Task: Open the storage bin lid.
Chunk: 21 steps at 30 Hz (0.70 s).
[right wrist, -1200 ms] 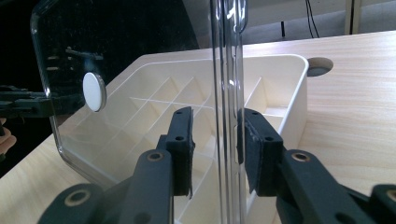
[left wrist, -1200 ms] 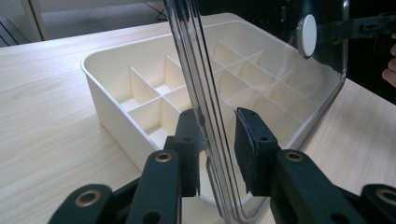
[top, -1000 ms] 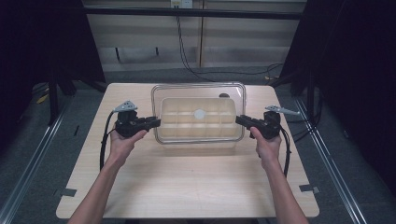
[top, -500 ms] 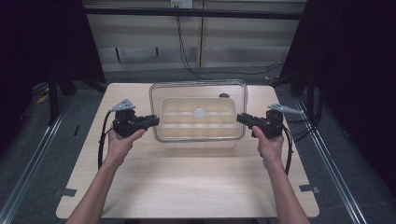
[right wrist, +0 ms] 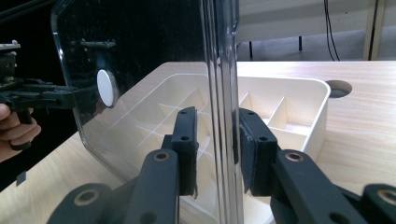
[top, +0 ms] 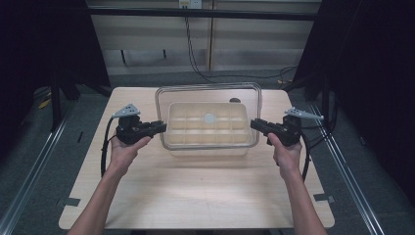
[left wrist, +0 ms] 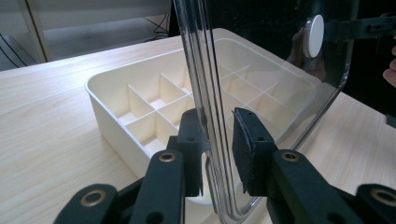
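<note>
A clear plastic lid [top: 208,93] with a white round knob [top: 209,118] hangs level just above a cream box [top: 205,149] divided into several compartments. My left gripper [top: 161,127] is shut on the lid's left edge and my right gripper [top: 254,123] on its right edge. In the left gripper view the jaws [left wrist: 219,130] straddle the lid's thick rim [left wrist: 205,93], with the box [left wrist: 112,116] below. The right gripper view shows its jaws [right wrist: 217,130] clamped on the opposite rim [right wrist: 222,70], the knob [right wrist: 106,87], and the box [right wrist: 299,107] underneath.
The box stands on a light wooden table [top: 205,196] with bare wood in front of it. A small round hole [top: 235,100] sits in the tabletop behind the box. Dark curtains and metal floor rails flank the table.
The lid looks slightly larger and higher over the box than a second ago. Both hands have barely shifted and keep their hold on its edges.
</note>
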{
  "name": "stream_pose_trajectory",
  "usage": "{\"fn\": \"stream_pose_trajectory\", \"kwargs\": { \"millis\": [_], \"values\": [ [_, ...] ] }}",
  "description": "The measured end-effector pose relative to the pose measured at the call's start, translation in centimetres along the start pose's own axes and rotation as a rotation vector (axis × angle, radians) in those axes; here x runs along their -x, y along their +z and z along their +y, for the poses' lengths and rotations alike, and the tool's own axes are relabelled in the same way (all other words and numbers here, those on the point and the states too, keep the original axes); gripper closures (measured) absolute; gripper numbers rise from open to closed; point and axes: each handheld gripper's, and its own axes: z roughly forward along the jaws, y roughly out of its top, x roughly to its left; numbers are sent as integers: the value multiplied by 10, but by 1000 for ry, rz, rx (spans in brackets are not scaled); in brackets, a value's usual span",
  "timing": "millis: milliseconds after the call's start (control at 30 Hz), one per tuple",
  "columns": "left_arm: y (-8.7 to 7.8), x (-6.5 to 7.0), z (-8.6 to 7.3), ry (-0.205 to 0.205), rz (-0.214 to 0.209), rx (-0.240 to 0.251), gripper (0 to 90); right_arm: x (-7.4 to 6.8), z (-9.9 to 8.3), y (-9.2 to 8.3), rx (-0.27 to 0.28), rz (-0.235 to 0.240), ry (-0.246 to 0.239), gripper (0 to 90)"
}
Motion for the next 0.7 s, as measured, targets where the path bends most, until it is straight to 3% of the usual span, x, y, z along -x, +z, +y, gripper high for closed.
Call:
{"fn": "stream_pose_trajectory", "kwargs": {
  "millis": [233,700],
  "values": [
    [-9,5,-1,8,20,9,740,-7,2,-5,-14,7,-10,705],
    [-20,14,-14,26,12,-20,742,-20,-6,-13,-28,20,-21,709]
  ]
}}
